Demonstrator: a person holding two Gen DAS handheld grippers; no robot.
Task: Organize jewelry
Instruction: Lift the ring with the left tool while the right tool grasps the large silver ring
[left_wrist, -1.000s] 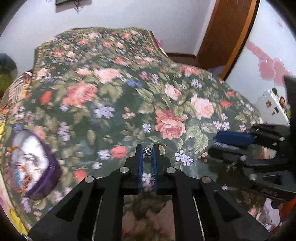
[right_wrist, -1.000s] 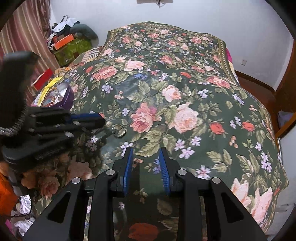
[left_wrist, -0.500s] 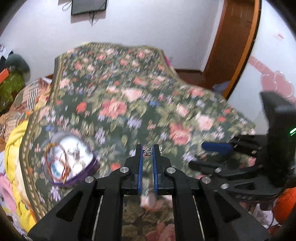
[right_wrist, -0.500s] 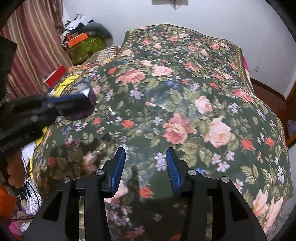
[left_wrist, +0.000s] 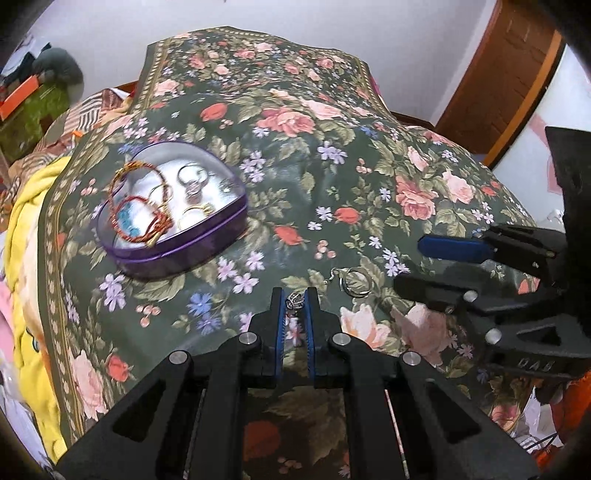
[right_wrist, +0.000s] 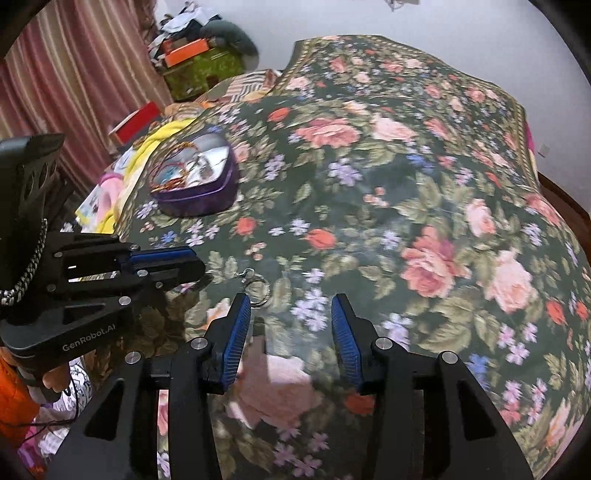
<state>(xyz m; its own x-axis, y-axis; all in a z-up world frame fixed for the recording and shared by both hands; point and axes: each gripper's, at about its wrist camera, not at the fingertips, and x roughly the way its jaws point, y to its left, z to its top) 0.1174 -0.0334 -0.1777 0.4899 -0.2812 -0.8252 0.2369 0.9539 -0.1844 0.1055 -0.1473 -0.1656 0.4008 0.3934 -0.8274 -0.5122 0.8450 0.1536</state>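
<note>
I am pinching a small silver ring (left_wrist: 295, 300) in my left gripper (left_wrist: 294, 310); the heart-shaped tin (left_wrist: 192, 254) is lying at ten o'clock.

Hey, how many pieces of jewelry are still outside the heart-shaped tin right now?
2. A small silver piece is pinched in the left claw. A hoop earring lies on the floral bedspread, just ahead of the open right claw. Others may be hidden in the pattern.
</note>
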